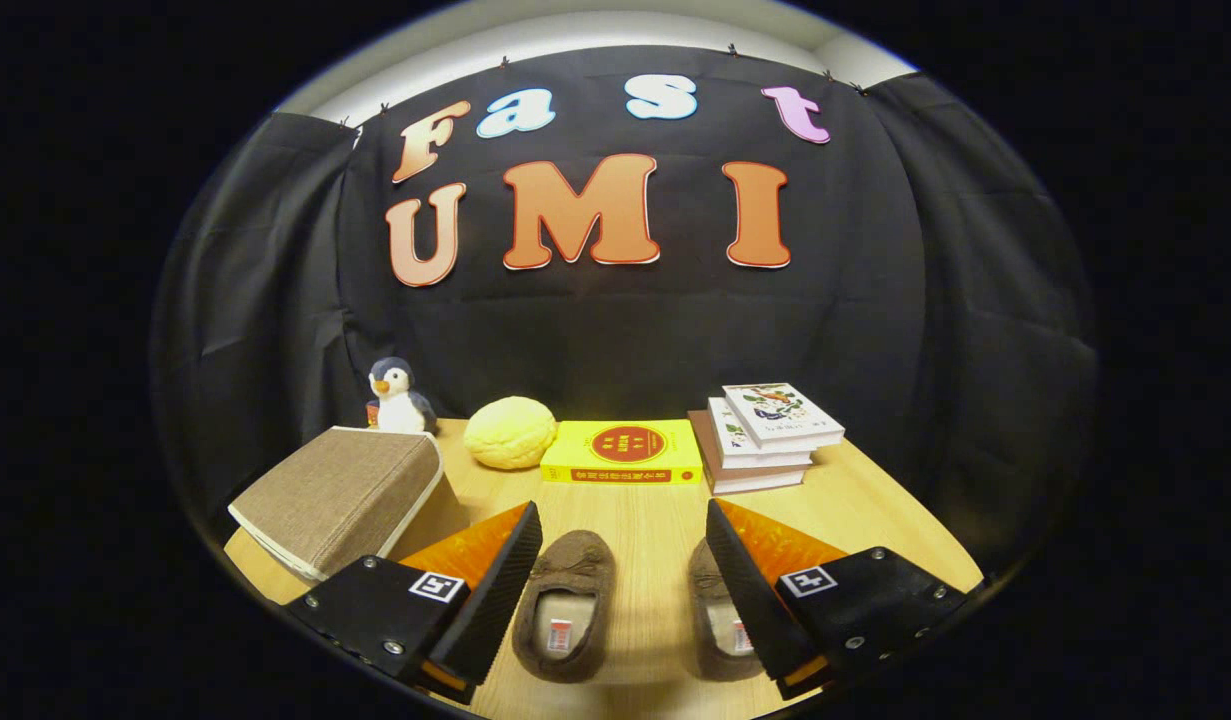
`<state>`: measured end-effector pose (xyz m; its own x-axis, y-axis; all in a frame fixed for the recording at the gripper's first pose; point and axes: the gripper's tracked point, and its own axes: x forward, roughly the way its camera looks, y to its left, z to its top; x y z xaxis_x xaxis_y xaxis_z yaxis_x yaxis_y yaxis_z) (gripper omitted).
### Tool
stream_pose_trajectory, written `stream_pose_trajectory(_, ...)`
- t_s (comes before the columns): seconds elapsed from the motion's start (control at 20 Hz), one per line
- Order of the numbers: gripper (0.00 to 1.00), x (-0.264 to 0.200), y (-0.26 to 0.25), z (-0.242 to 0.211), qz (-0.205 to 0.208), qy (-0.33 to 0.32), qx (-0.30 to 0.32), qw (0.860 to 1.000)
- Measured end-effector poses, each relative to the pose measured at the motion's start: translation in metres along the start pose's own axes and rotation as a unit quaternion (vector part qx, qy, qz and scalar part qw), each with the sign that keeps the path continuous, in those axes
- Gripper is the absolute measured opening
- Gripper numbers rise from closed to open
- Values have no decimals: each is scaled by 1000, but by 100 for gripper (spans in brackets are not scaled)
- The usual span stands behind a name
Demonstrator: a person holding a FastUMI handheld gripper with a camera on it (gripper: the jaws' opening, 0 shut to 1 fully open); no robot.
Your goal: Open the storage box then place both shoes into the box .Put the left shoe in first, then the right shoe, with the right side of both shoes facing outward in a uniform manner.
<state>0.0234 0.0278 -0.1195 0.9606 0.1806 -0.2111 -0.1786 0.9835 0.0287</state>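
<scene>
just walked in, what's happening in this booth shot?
A hand-held gripper hangs open over a wooden table, holding nothing. Two brown slippers lie below it: one slipper between the fingers, the other slipper partly behind one finger. The cloth-covered storage box off to the side looks shut, so nothing is packed yet. Beyond sit a toy penguin, a yellow bun-shaped cushion and books.

Shut fabric storage box (340, 495) left of two brown shoes (567, 605)

Nothing legible anywhere: yellow book (622, 452) at the far edge of the desk (655, 520) printed with characters too small to read. Small tag inside the brown slipper (575, 565) equally unreadable. Square coded markers on both fingers of the gripper (623, 590), spread wide apart.
</scene>
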Motion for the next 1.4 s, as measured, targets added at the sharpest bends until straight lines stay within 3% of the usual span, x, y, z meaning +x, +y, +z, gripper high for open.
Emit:
stream_pose_trajectory(0.1, 99, 1, 19, -6, 24, -1, -17, 1000)
stream_pose_trajectory(0.25, 98, -5, 71, -23, 120, 16, 6, 993)
stream_pose_trajectory(0.45, 98, -9, 126, -42, 242, 73, 118, 960)
stream_pose_trajectory(0.55, 99, -13, 143, -52, 292, 109, 191, 931)
stream_pose_trajectory(0.7, 98, -10, 165, -68, 345, 178, 312, 867)
stream_pose_trajectory(0.9, 98, 7, 175, -69, 365, 216, 429, 798)
stream_pose_trajectory(1.4, 97, 12, 212, -70, 428, 271, 491, 709)
